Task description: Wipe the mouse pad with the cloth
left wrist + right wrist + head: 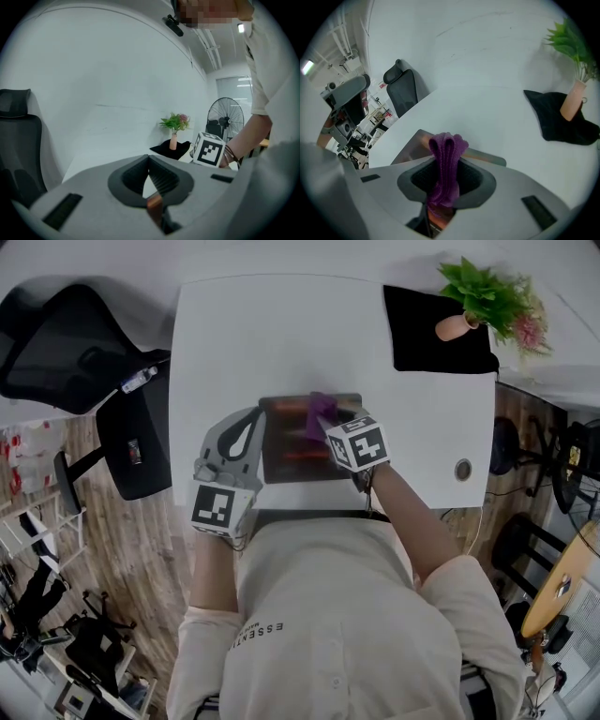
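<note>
The cloth point(446, 157) is at the mouse pad point(292, 457) — one gripper to pin, one to wipe.

Nearest the person, the left gripper point(150, 190) is closed on the pad's left edge, with a thin coppery strip nipped between its jaws. Just beyond, the right gripper point(445, 178) clamps the bunched purple cloth at the pad's far middle; contact can't be confirmed. The pad's long axis runs left to right across the white table point(281, 334) — so the surface to wipe probably lies toward the person and to either side of the cloth.
</note>
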Demonstrator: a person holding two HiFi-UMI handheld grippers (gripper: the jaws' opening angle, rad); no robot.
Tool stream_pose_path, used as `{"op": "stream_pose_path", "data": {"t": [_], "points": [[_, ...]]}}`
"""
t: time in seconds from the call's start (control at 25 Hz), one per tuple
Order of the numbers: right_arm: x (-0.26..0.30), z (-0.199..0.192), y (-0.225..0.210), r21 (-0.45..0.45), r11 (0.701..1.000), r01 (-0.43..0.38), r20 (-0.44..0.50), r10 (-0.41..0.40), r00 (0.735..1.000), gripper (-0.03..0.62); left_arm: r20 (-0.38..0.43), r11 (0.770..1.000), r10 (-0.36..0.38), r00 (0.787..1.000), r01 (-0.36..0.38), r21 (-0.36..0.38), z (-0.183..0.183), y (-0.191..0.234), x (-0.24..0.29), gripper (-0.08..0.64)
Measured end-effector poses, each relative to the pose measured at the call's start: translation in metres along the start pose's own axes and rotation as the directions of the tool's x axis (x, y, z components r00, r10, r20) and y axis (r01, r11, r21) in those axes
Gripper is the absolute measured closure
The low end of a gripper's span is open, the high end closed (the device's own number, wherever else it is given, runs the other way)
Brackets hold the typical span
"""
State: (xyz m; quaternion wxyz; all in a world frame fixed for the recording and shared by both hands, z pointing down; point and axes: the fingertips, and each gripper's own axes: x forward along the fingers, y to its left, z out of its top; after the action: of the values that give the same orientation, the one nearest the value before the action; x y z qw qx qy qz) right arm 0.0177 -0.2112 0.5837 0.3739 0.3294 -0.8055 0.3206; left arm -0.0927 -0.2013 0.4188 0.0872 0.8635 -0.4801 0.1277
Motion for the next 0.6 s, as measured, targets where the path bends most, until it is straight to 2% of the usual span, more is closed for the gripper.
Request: {"op": "stream_pose_path", "data": {"t": [0.12,0.44,0.6], "points": [[-0.01,-0.008,-0.017,0.009,1.0,0.017,-0.005,-0.017,1.0,0.491,0.004,0.999,-0.016,1.0,0.016,0.038,0.0,-0.017,0.005,0.558],[-0.036,-0.03,-0.063,0.057,0.998,0.041,0.016,-0.042,0.999,0.491,-0.016,0.999,-0.027,0.999,0.028,0.036,0.003,-0.064,0.021,0.558],[-0.047,-0.042,-0.084,0.089,0.994,0.061,0.017,-0.063,0.998,0.491,-0.009,0.997,-0.033,0.999,0.034,0.069,0.005,-0.081,0.021,0.558]]}}
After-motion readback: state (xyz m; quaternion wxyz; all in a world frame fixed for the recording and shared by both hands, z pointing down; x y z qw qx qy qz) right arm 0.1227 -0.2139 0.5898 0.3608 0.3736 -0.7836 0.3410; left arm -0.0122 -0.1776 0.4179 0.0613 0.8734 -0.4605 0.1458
